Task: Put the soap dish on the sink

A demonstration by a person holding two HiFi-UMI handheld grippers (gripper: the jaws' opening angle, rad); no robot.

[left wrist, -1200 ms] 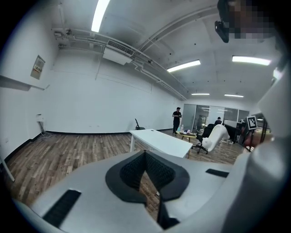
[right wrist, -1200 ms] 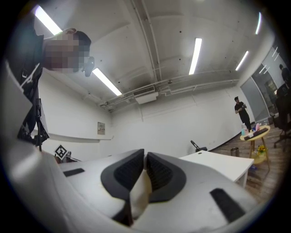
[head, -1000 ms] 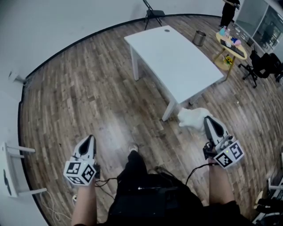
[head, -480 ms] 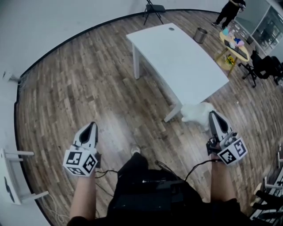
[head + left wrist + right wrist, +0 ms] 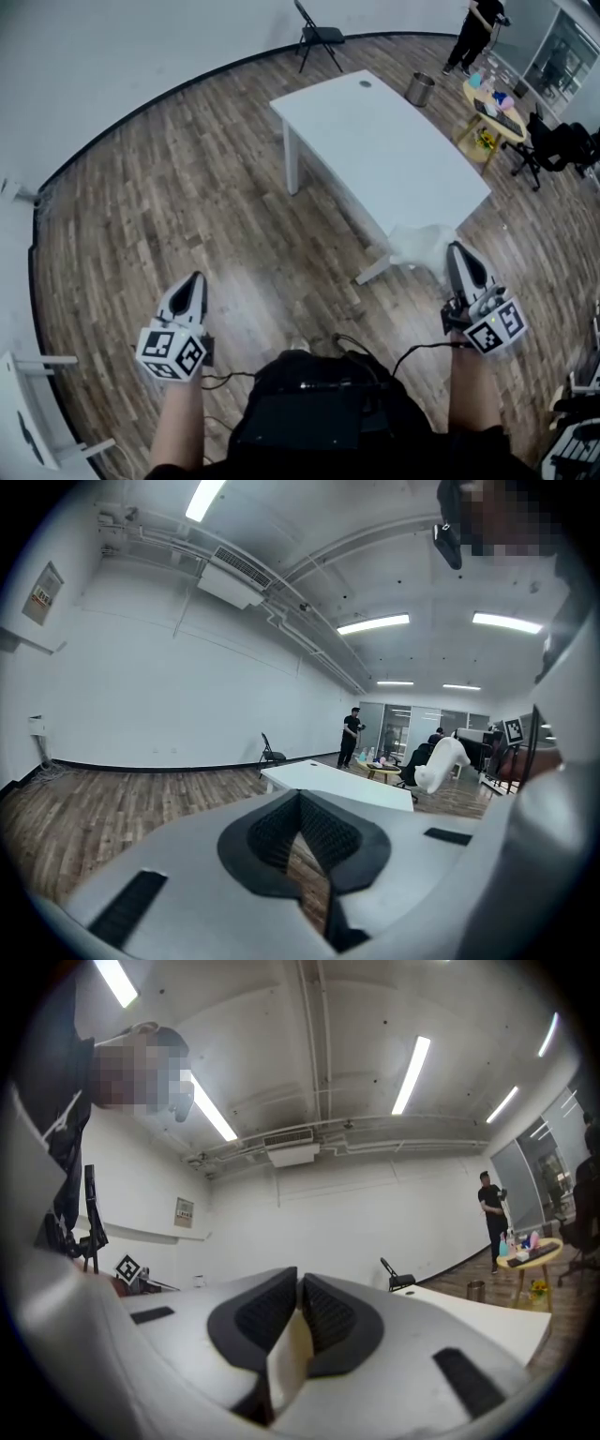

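Only part of the soap dish (image 5: 419, 246) shows. From the head view it is a white lump half behind the right hand-held gripper (image 5: 457, 255), low beside the near corner of the white worktop (image 5: 394, 141). In the right gripper view it is no more than a cream edge (image 5: 286, 1358) pinched between the dark pads, so its full shape cannot be made out.

There are two hand-held grippers, one soap dish, one worktop, one folding chair (image 5: 314, 33), one metal bin (image 5: 419, 89) and one person standing (image 5: 473, 33) far off.

The right one is clenched on the dish. The left hand-held gripper (image 5: 192, 286) is clenched with nothing between its pads. Both forearms reach forward at waist level, well apart, over the wooden floor (image 5: 169, 187).
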